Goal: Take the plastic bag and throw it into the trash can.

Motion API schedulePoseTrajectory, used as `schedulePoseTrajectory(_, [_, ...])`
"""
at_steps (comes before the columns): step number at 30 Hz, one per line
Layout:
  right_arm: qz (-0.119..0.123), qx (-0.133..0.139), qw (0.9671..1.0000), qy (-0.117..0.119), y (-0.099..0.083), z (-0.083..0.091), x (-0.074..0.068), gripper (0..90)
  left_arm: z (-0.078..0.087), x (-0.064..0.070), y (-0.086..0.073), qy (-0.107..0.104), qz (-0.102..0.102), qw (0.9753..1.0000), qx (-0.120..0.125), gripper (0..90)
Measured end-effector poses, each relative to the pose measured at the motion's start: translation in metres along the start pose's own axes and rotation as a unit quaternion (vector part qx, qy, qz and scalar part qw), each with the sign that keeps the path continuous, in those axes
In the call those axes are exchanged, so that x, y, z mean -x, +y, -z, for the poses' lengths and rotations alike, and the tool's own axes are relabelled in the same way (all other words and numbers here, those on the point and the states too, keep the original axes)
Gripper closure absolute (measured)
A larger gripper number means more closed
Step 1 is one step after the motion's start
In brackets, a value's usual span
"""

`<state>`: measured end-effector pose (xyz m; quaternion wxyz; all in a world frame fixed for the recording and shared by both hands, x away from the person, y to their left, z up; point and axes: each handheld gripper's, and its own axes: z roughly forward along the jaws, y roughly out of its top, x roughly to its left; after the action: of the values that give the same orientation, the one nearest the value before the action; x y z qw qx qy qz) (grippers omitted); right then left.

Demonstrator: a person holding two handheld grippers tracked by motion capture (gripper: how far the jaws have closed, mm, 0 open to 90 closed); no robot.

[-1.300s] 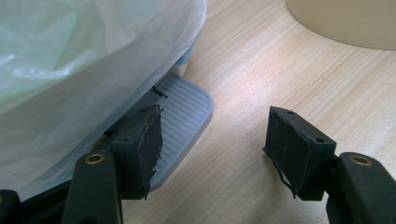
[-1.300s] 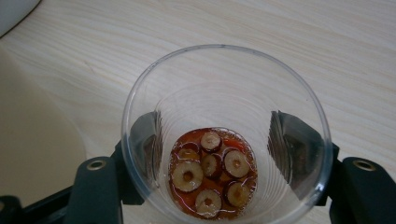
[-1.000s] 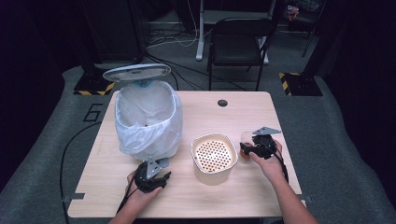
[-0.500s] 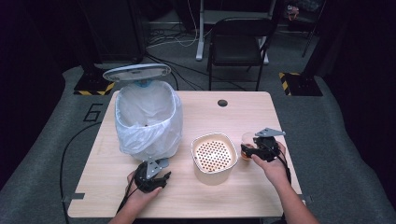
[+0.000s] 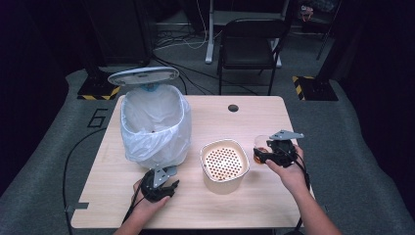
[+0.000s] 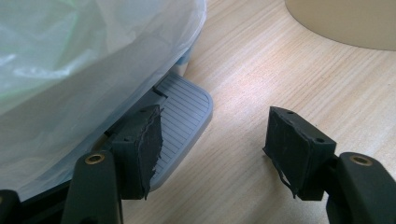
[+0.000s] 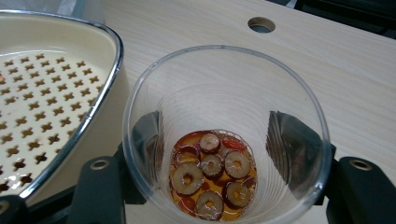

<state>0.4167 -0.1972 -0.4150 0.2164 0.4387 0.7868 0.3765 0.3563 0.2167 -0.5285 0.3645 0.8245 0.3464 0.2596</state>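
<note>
A clear plastic cup (image 7: 224,140) with a little amber liquid and several sliced red fruit rings at its bottom sits between the jaws of my right gripper (image 5: 266,152), which is shut on it, right of a cream container with a perforated strainer top (image 5: 224,161). In the right gripper view the strainer (image 7: 42,93) lies at the left. My left gripper (image 5: 164,188) rests open on the table in front of a pedal bin lined with a white bag (image 5: 154,122). In the left gripper view the bin's grey pedal (image 6: 182,107) lies just beyond the left jaw.
The bin's lid (image 5: 143,76) stands raised at the back. A cable hole (image 5: 233,107) sits in the wooden table (image 5: 254,200) near its far edge. A black chair (image 5: 249,44) stands behind the table. Dark floor surrounds it.
The right gripper with the cup has lifted slightly and shifted a little toward the strainer. The left gripper has stayed in place.
</note>
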Motion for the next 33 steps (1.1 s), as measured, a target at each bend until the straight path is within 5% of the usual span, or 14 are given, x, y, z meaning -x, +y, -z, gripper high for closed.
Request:
schedulePoseTrajectory(22, [0.033, 0.025, 0.9991, 0.014, 0.04, 0.037, -0.006, 37.1, 0.0, 0.0, 0.0, 0.001, 0.0, 1.0, -0.002, 36.3])
schedulePoseTrajectory(33, [0.06, 0.026, 0.9976, 0.023, 0.057, 0.036, -0.008, 38.6, 0.0, 0.0, 0.0, 0.001, 0.0, 1.0, -0.002, 36.3])
